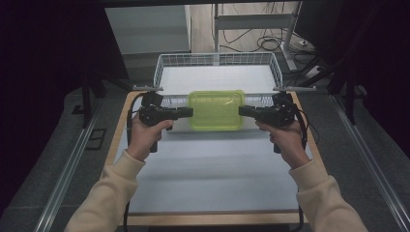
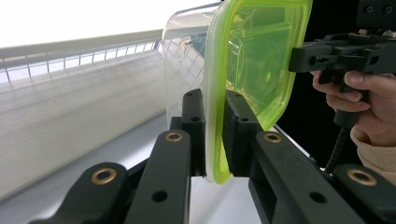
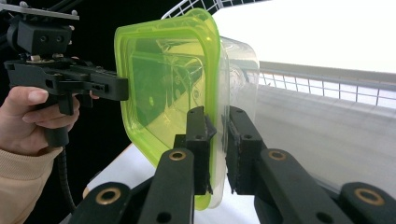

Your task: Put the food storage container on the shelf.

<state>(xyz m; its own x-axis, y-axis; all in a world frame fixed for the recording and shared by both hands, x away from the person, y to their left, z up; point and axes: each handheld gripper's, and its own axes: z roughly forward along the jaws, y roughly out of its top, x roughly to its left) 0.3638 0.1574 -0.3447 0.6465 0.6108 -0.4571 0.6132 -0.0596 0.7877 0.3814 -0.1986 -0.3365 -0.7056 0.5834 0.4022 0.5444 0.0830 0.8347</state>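
I have the lidded container (image 1: 215, 110), a clear tub under a lime-green lid, held between both grippers just at the near rim of the white wire basket (image 1: 217, 72), above the far end of the table (image 1: 212, 169).

Key relation: in the high view the container's long axis runs 9 to 3 o'clock, and each set of fingers enters along that axis at a short end. The left gripper (image 1: 186, 112) bites the 9 o'clock end, the right gripper (image 1: 244, 110) the 3 o'clock end. Neither hand is nearer; the hold looks symmetrical. The basket lies at 12 o'clock from the container, so any move into it runs across the long axis.

Finger state: in the left gripper view the left gripper (image 2: 215, 135) is clamped on the container's rim, one finger against the clear tub wall side, the other on the green lid side. In the right gripper view the right gripper (image 3: 217, 149) is clamped on the opposite rim likewise, pads pressing lid and tub flange together.

Judgement: the container appears lifted off the table and roughly level. Both hands must travel together toward 12 o'clock; uneven travel would skew or twist the rim grips.
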